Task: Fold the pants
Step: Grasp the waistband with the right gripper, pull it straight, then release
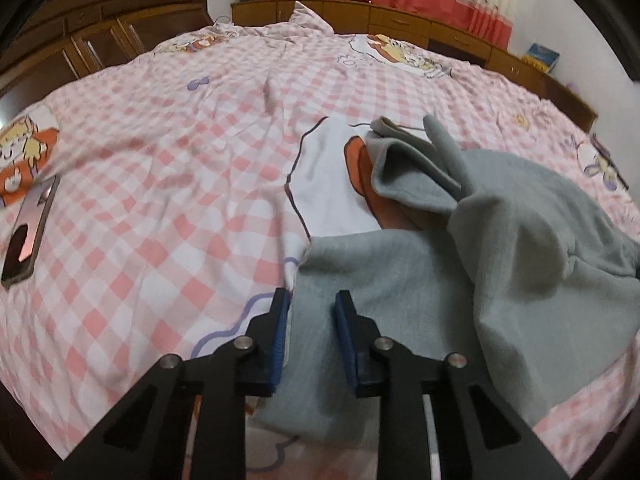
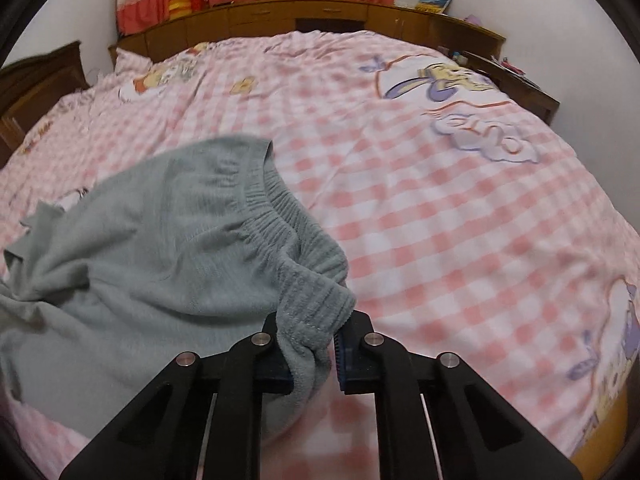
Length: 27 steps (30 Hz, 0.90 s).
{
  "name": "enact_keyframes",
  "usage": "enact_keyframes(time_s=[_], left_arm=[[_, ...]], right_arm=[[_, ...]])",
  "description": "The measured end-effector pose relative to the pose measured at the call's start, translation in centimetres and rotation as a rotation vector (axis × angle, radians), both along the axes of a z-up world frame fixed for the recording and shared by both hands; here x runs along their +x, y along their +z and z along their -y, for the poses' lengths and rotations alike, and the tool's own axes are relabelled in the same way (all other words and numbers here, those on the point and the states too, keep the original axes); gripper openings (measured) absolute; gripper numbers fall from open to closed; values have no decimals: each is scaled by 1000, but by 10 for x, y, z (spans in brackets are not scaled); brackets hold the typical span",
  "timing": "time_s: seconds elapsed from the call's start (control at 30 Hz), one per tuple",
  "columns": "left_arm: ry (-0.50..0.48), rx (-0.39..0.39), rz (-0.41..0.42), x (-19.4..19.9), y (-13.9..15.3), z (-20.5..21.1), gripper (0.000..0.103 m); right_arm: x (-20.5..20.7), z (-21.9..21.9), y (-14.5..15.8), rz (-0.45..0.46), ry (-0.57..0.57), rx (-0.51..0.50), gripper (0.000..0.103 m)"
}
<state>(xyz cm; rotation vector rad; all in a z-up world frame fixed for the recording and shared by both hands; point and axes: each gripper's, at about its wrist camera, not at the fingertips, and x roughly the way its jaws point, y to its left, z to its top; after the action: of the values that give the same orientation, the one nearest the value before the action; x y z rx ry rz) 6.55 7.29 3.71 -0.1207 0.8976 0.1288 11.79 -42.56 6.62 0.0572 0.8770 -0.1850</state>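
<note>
Grey pants (image 1: 460, 264) lie crumpled on a bed (image 1: 160, 200) covered in pink checked bedding. The left gripper (image 1: 312, 320) pinches one edge of the fabric between its blue pads, while the right gripper (image 2: 316, 344) grasps the ribbed waistband (image 2: 304, 264). A phone (image 1: 30, 228) rests on the bed, well apart.
</note>
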Motion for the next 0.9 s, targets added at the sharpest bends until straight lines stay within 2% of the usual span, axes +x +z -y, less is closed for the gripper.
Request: enact_keyframes(time_s=[0.1, 0.27, 0.37, 0.5, 0.57, 0.67, 0.7, 0.77, 0.87, 0.9], left_arm=[[-12, 9, -2, -5, 4, 4, 24], [-36, 16, -16, -15, 5, 10, 24], [-40, -2, -17, -18, 7, 9, 24], [-39, -20, -16, -19, 9, 7, 26], [-43, -31, -10, -20, 12, 5, 34], [-50, -36, 1, -22, 17, 6, 43], [-52, -35, 5, -23, 18, 6, 44], [-58, -32, 15, -24, 22, 7, 53], [-67, -38, 22, -25, 27, 9, 62], [-74, -43, 23, -24, 29, 10, 63]], right_arm=[[-16, 11, 14, 10, -38, -26, 13], [-43, 38, 21, -16, -78, 2, 13], [-53, 48, 12, -50, -86, 1, 13], [-53, 50, -20, -131, -85, 17, 16], [-51, 49, -39, -180, -86, 8, 20], [-53, 47, -46, -173, -87, -17, 24], [-54, 46, -44, -168, -89, -30, 29], [-58, 45, -36, -143, -99, -60, 32], [-68, 41, -14, -94, -93, -84, 37], [-72, 37, -5, -74, -87, -101, 41]])
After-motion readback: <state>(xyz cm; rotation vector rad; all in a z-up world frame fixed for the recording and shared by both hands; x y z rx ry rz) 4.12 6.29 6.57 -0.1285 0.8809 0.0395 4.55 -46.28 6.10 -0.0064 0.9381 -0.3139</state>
